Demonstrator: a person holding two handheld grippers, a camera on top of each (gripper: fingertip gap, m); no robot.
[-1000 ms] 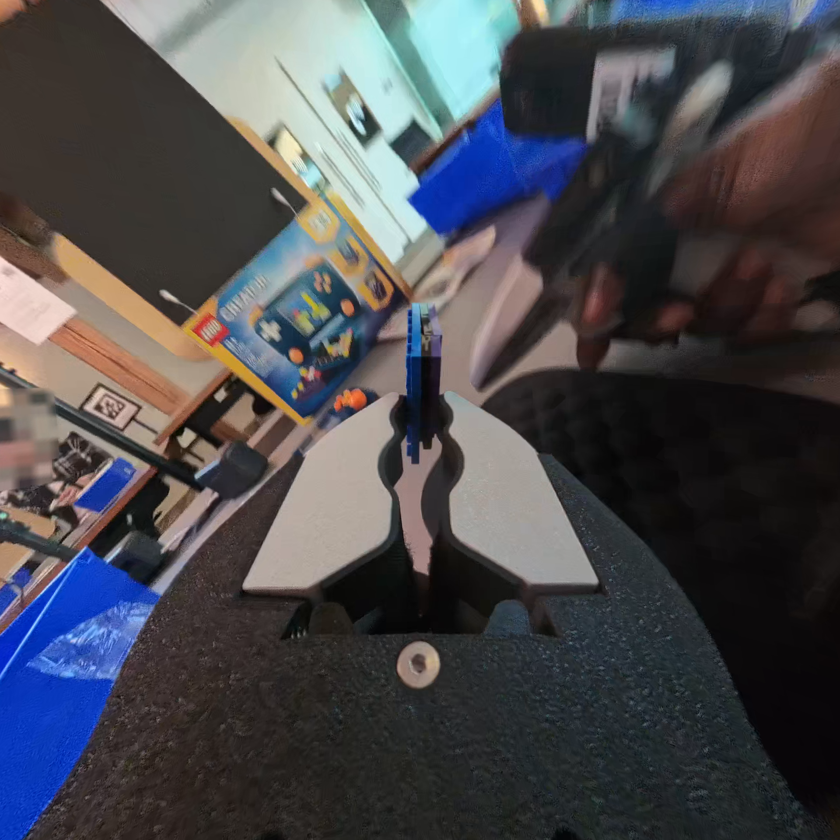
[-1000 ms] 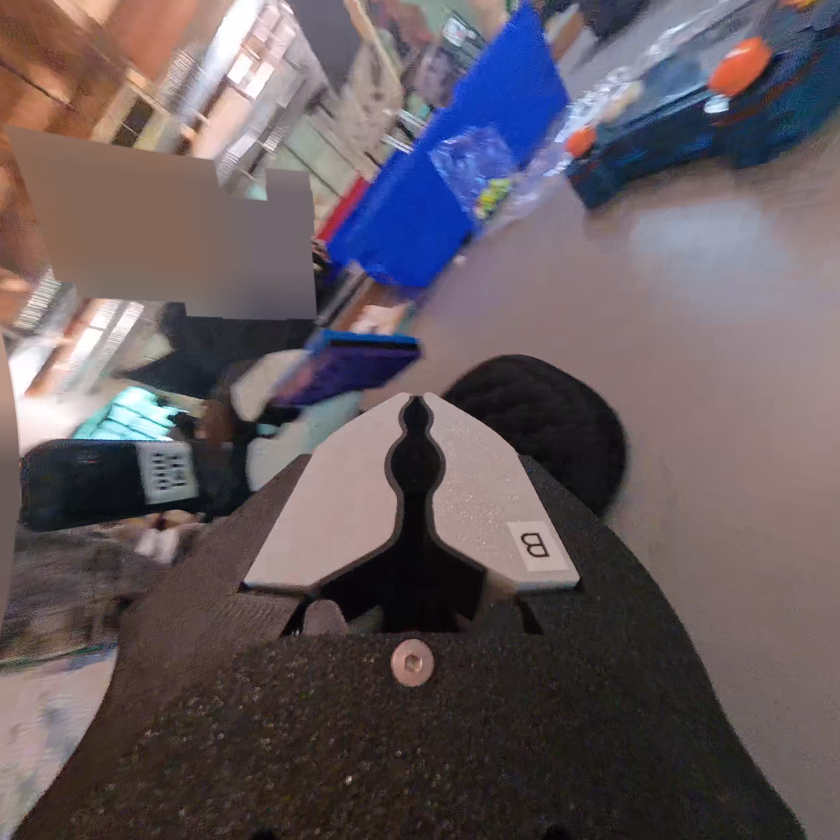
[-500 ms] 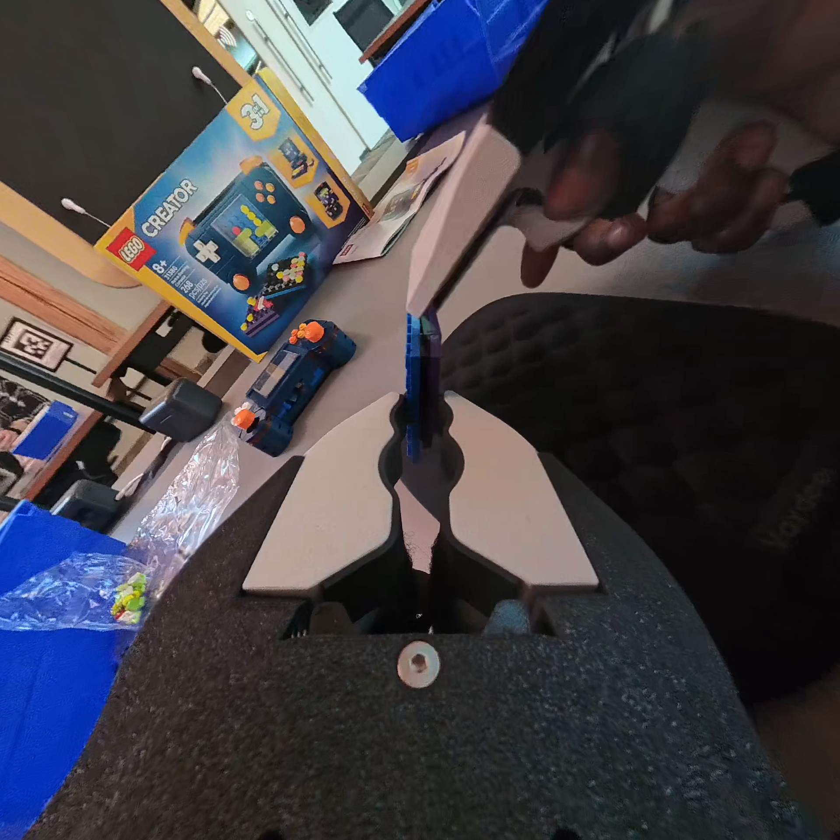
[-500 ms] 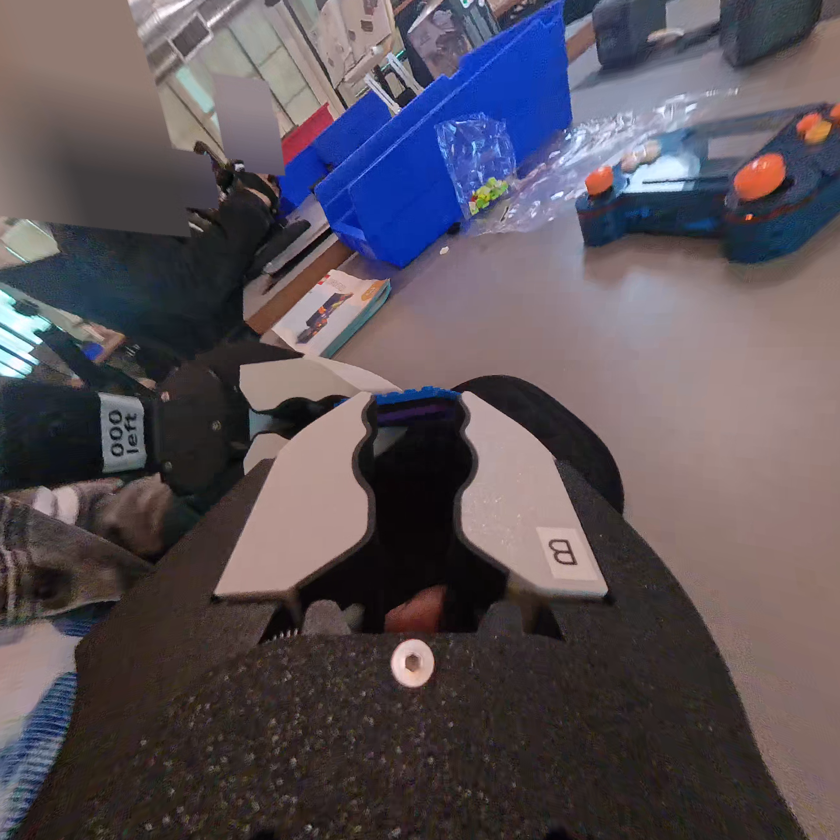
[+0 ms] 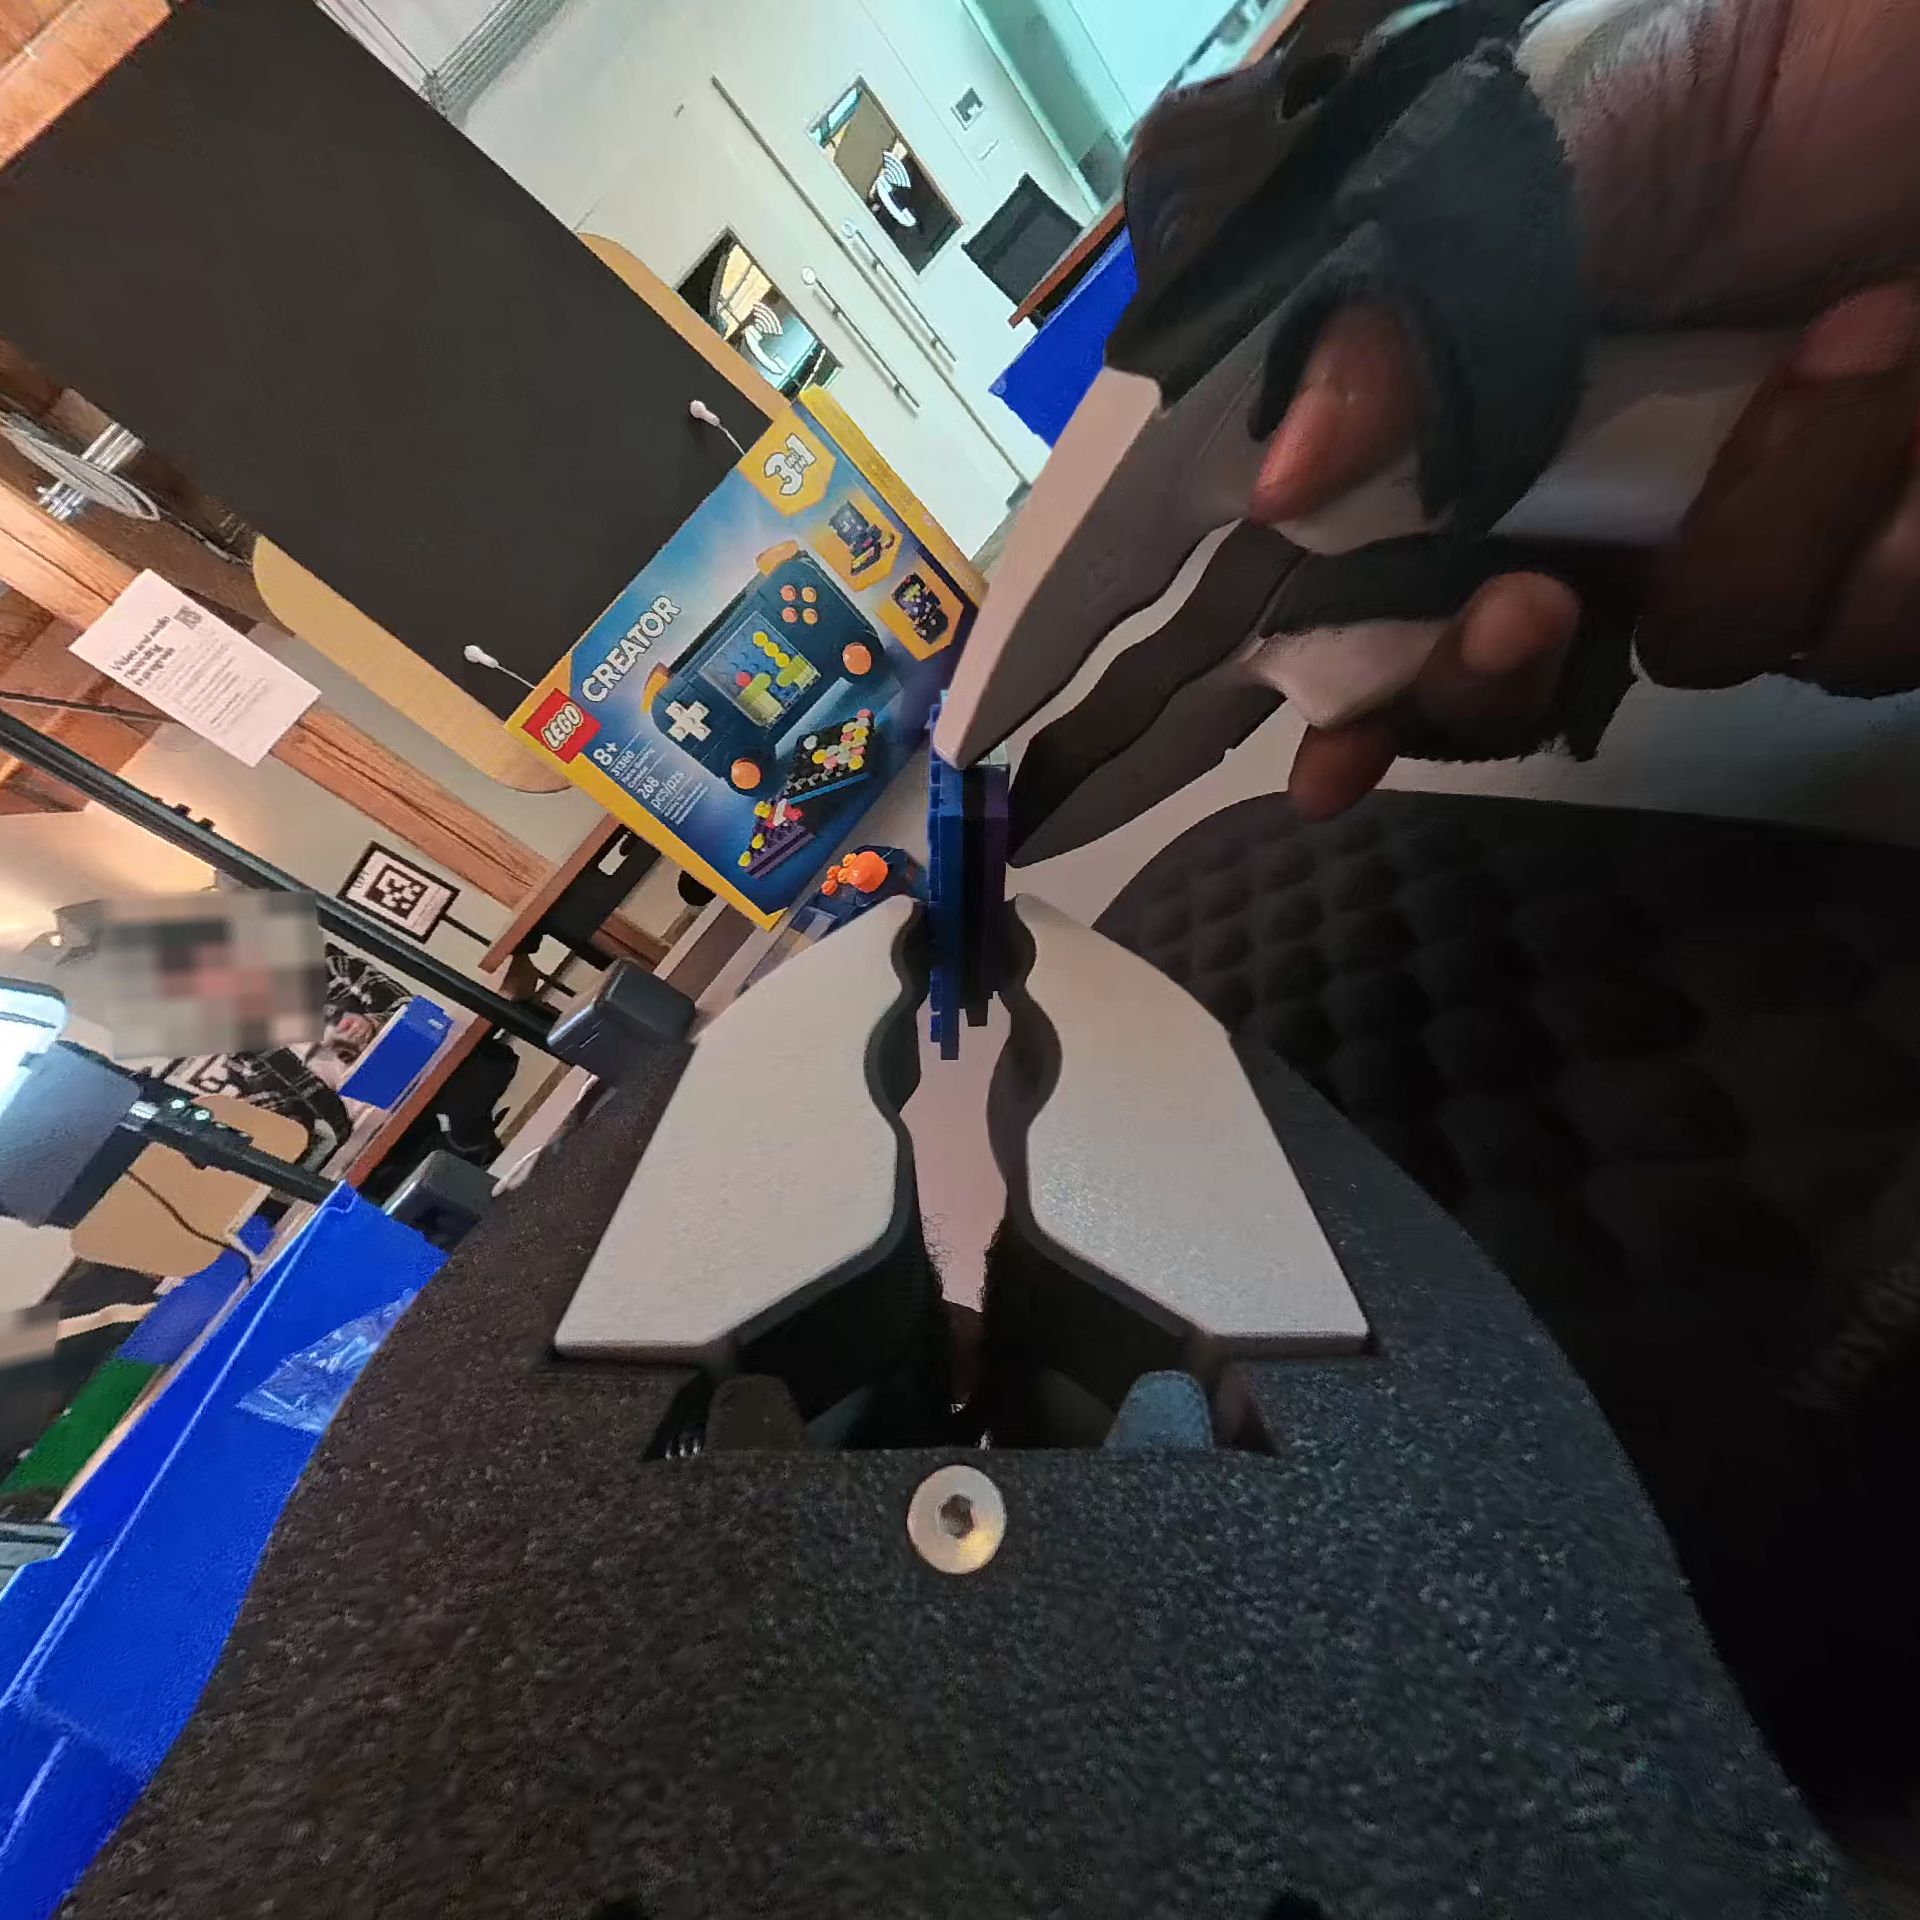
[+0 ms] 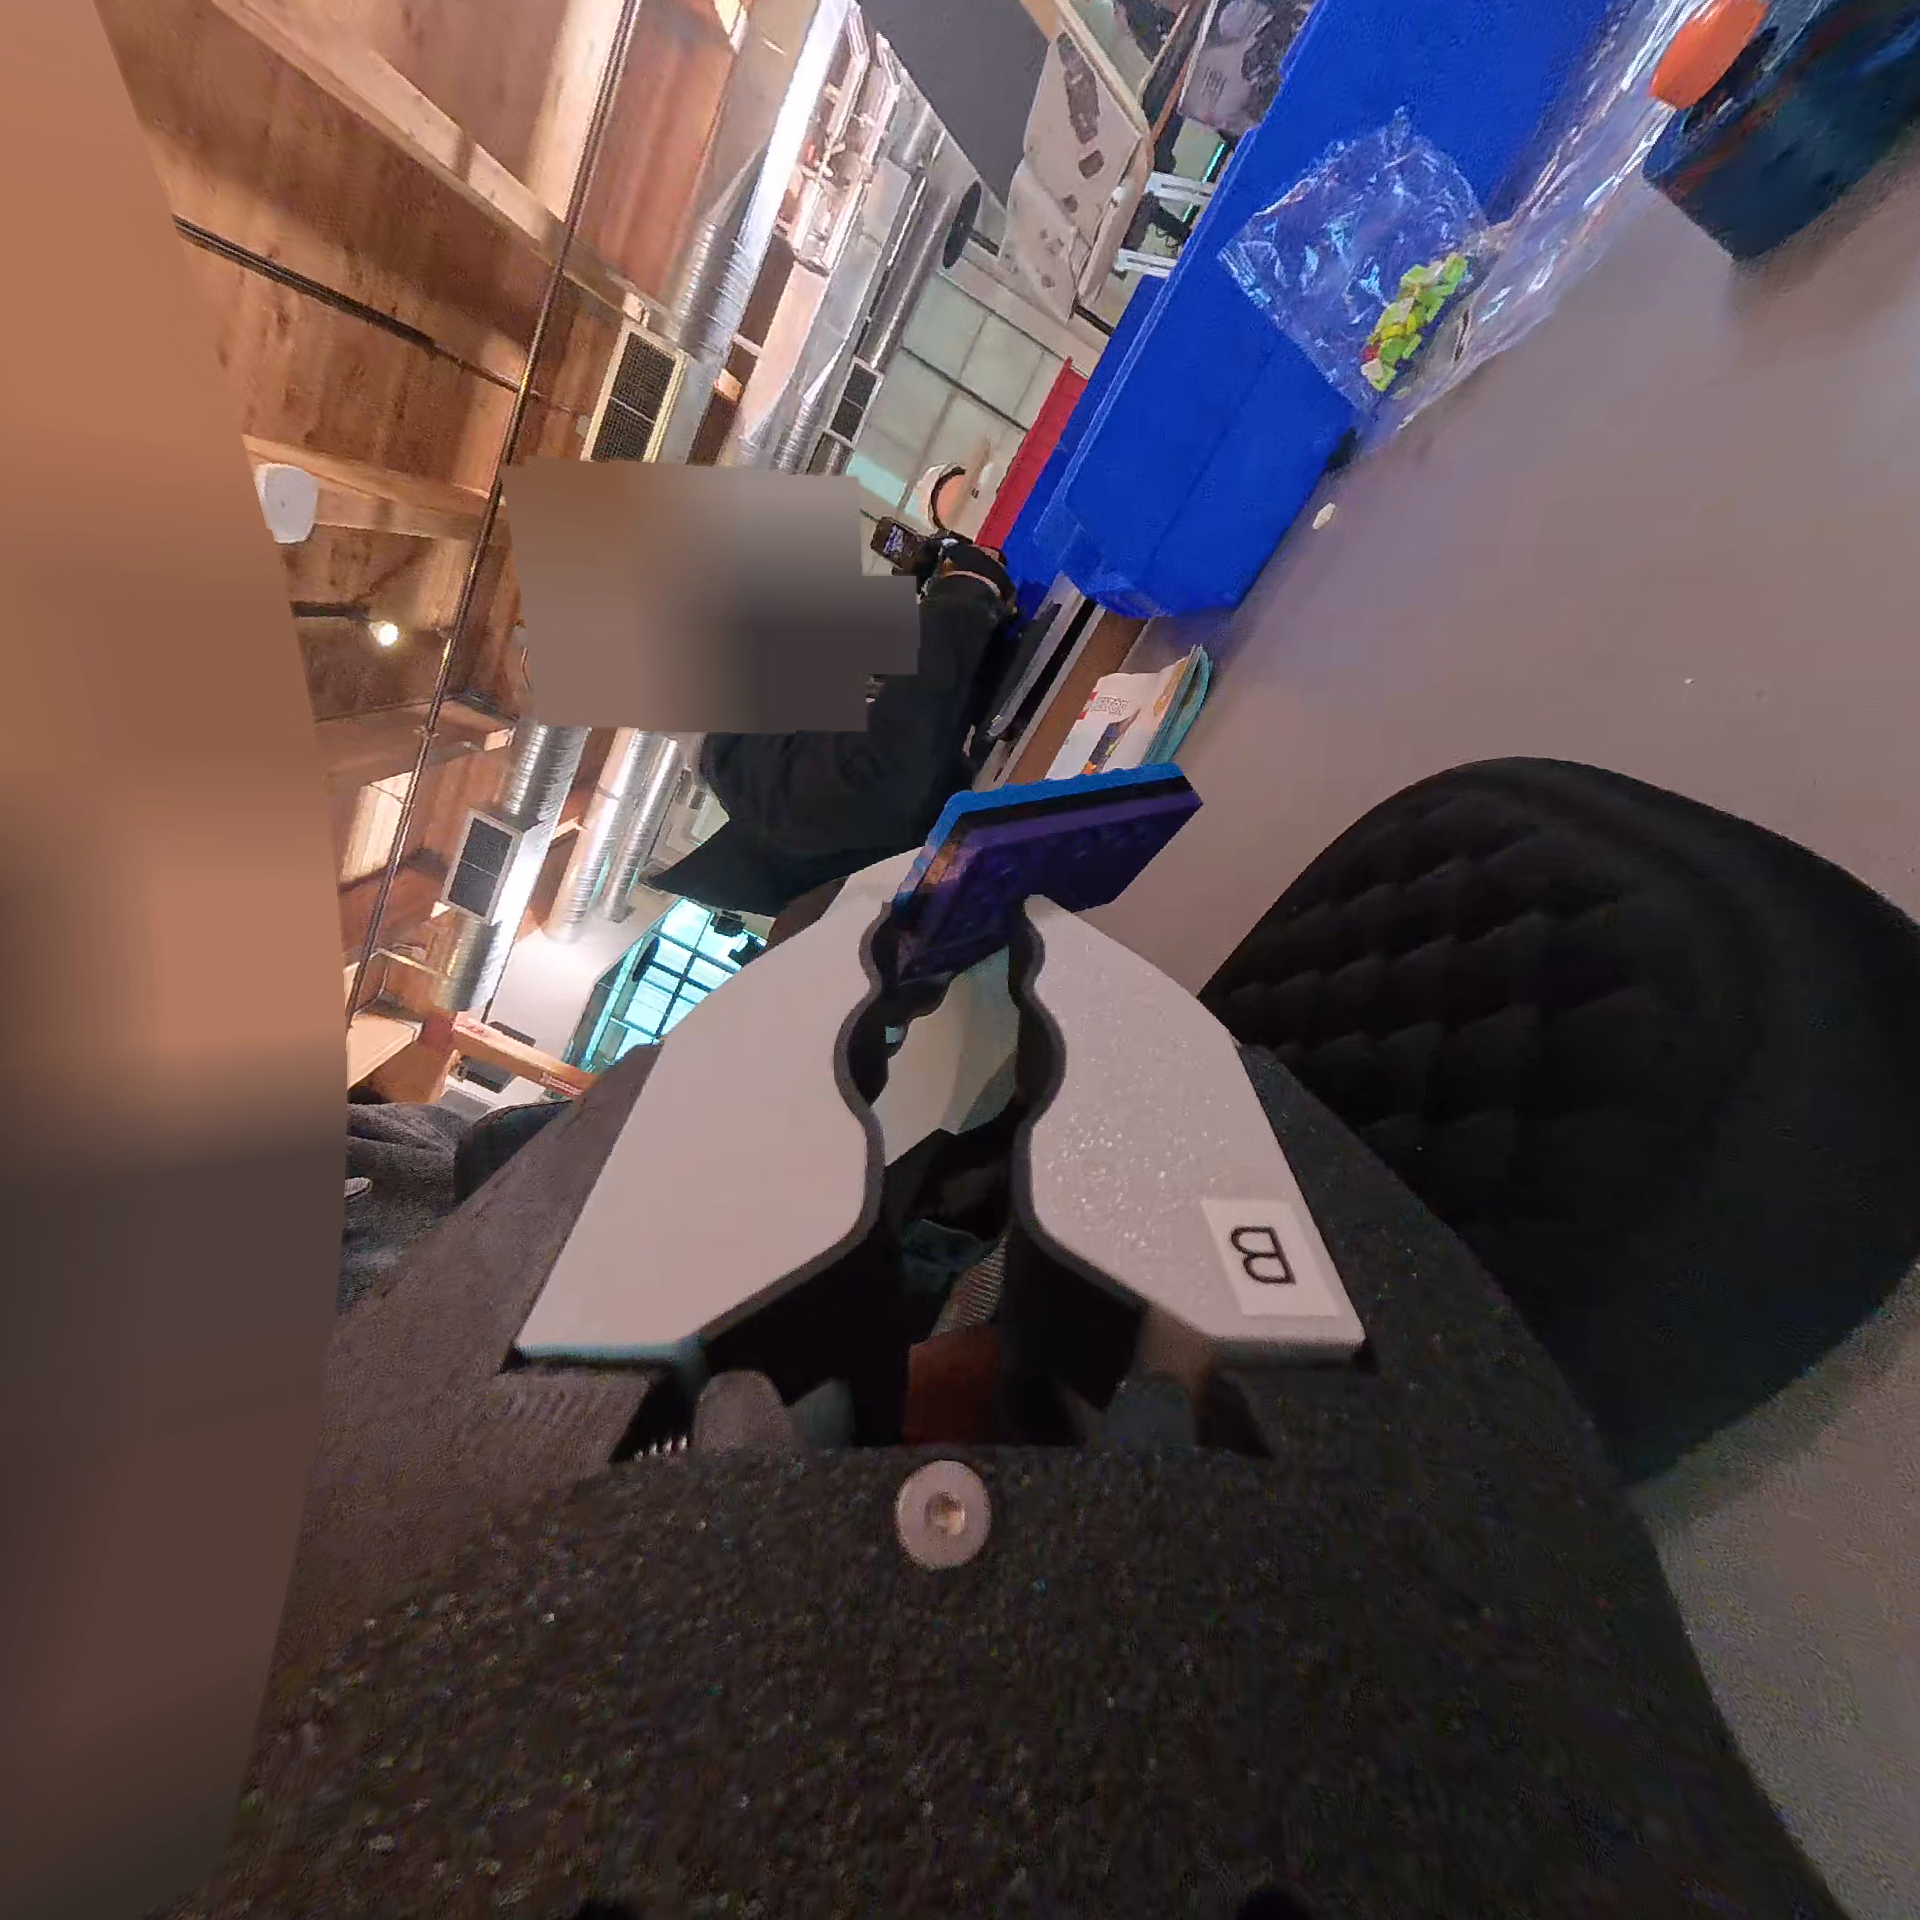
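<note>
Beside a blue bin [image 6: 1195,447] holding a brick bag [image 6: 1371,239], both tools, left tool [image 5: 961,930] and right tool [image 6: 951,935], grip one plate stack [image 5: 966,862].

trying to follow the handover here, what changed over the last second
The right gripper came in from well off to the side, opened, and closed its tips around the far edge of the flat blue and purple brick plate stack. The left gripper kept its grip on the near edge throughout, so both now hold it. The black padded cushion and the blue plastic bin stayed on the table.
</note>
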